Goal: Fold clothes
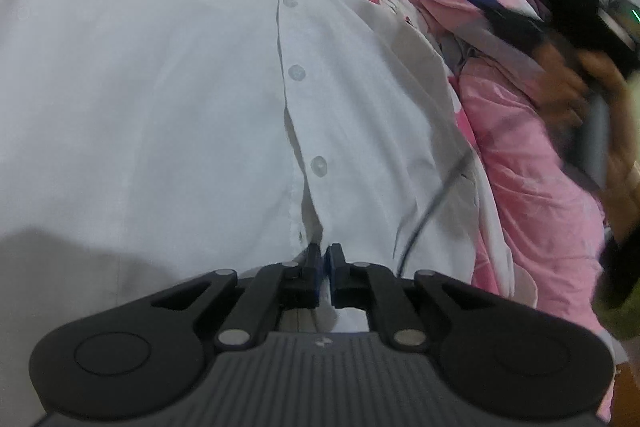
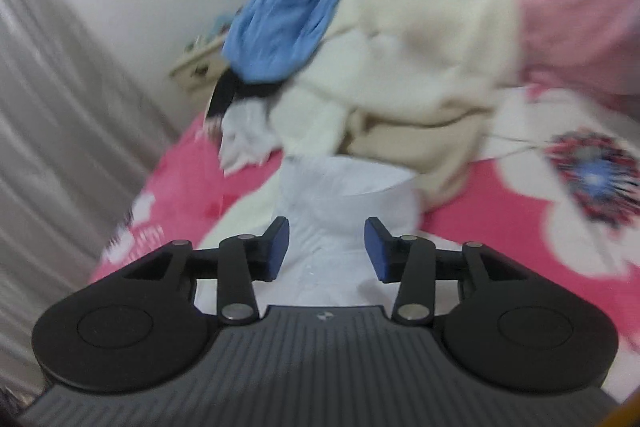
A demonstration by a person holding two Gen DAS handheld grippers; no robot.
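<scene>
Three buttons (image 1: 296,72) run down the placket of the white shirt (image 1: 160,87), which lies spread flat on the bed's pink flowered sheet (image 2: 500,219). The left tongs (image 1: 324,259) are nearly together, pinching the shirt's lower front edge, while the right tongs (image 2: 326,247) stand apart with the shirt's collar end below the gap, untouched. Beyond the collar lies a heap of a cream garment (image 2: 420,67) and a blue cloth (image 2: 288,27).
</scene>
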